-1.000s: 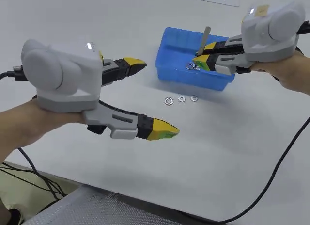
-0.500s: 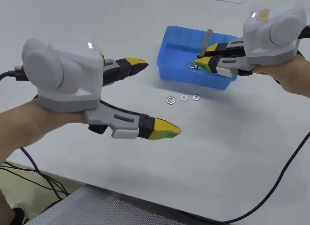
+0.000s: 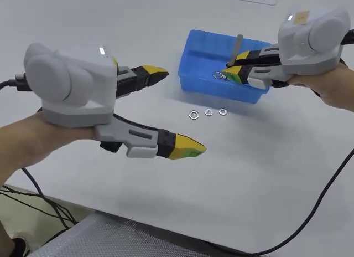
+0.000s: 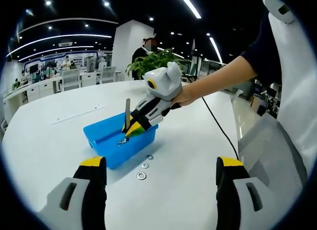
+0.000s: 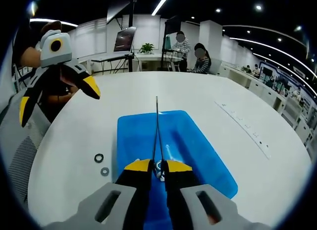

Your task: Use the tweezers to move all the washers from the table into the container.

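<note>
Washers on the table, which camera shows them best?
The head view: all three washers lie in a clear row before the blue container. The left gripper view shows them smaller; the right gripper view catches two beside the container.

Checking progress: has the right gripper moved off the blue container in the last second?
No. The right gripper sits at the same spot over the blue container, judged against its near wall, tweezers clamped.

The container [image 3: 206, 53] sits toward the table's [image 3: 265, 157] far edge. Three washers [image 3: 208, 112] lie in a row on the table just before it. The tweezers [image 3: 237, 48] rise over the container, and another washer [image 3: 217, 75] is inside it.
</note>
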Motion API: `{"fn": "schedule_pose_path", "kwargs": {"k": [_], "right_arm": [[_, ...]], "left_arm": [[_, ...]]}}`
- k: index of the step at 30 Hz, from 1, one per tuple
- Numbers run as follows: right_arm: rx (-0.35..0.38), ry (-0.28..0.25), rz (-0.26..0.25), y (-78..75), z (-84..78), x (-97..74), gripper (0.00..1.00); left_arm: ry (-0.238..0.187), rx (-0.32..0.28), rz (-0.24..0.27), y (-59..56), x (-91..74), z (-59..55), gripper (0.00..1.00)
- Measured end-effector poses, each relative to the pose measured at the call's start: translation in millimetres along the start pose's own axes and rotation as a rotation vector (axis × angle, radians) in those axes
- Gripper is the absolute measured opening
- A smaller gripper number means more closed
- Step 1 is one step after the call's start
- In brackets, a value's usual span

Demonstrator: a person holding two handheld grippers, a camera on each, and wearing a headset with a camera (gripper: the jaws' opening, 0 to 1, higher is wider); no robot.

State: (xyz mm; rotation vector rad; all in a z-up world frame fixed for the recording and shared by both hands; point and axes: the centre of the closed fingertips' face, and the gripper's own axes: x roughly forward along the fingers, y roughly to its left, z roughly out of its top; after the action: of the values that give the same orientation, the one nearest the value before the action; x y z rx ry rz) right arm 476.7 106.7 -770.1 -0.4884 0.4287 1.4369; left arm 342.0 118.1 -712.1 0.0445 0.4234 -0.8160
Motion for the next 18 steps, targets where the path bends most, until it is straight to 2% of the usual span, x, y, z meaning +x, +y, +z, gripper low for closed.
{"fn": "schedule_pose_path", "kwargs": {"k": [7,12,18], "right_arm": [[0.018,-0.017,-0.010,-2.6,4.0,-1.6,0.12],[0.020,-0.026,-0.015,-4.1,7.8,-4.9,0.11],[-0.004,-0.030,-0.030,-6.5,13.8,-10.3,0.09]], "left_arm": [[0.012,0.004,-0.007,-1.1,-0.4,-1.9,0.97],[0.006,0.009,-0.003,-0.3,0.3,1.3,0.97],[0.001,0.033,0.011,9.7,0.3,10.4,0.97]]}}
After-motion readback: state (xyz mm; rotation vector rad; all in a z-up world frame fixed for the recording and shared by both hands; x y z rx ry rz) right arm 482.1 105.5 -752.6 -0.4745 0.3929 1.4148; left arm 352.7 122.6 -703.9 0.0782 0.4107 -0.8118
